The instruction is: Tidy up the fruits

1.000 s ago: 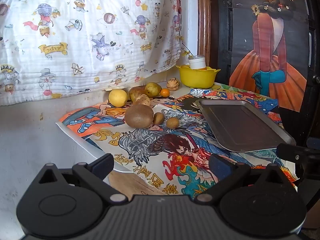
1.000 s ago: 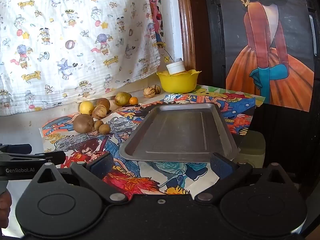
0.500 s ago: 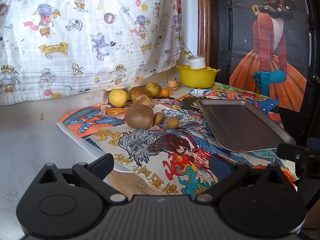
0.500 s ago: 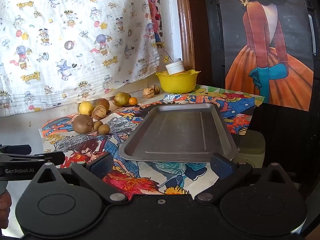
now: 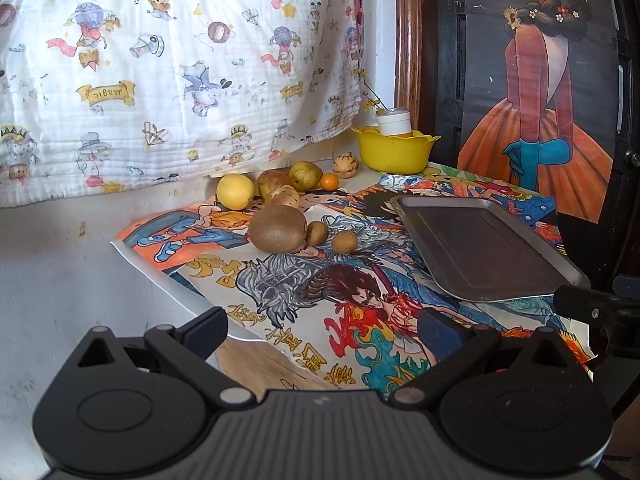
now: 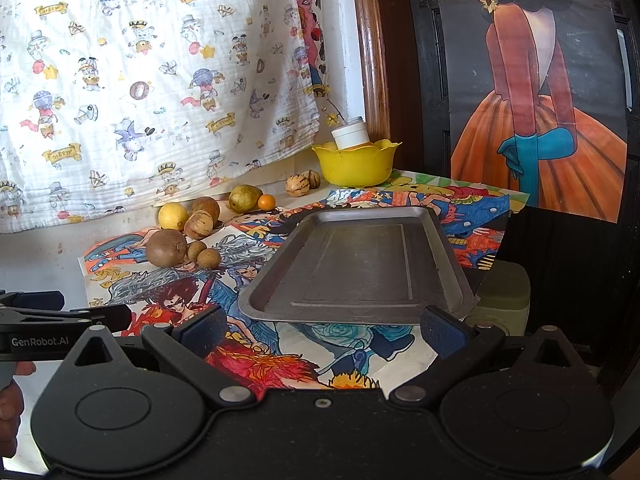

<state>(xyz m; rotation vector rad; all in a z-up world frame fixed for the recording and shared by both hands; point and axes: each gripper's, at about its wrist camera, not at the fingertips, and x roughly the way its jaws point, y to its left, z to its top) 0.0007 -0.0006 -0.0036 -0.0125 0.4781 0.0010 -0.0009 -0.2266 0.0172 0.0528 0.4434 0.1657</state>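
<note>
Several fruits lie in a cluster on the far left of the cartoon-print table cover: a large brown kiwi, two small brown fruits beside it, a yellow lemon, a green pear and a small orange. An empty grey metal tray lies to their right. My left gripper is open and empty, held back near the table's front edge. My right gripper is open and empty in front of the tray.
A yellow bowl holding a white jar stands at the back by the wooden frame. A speckled round fruit lies next to it. A printed cloth hangs behind. A poster covers the dark door on the right.
The right wrist view has shifted slightly, so the tray and fruits sit a little lower and nearer. The left gripper has not moved. Nothing was grasped.
</note>
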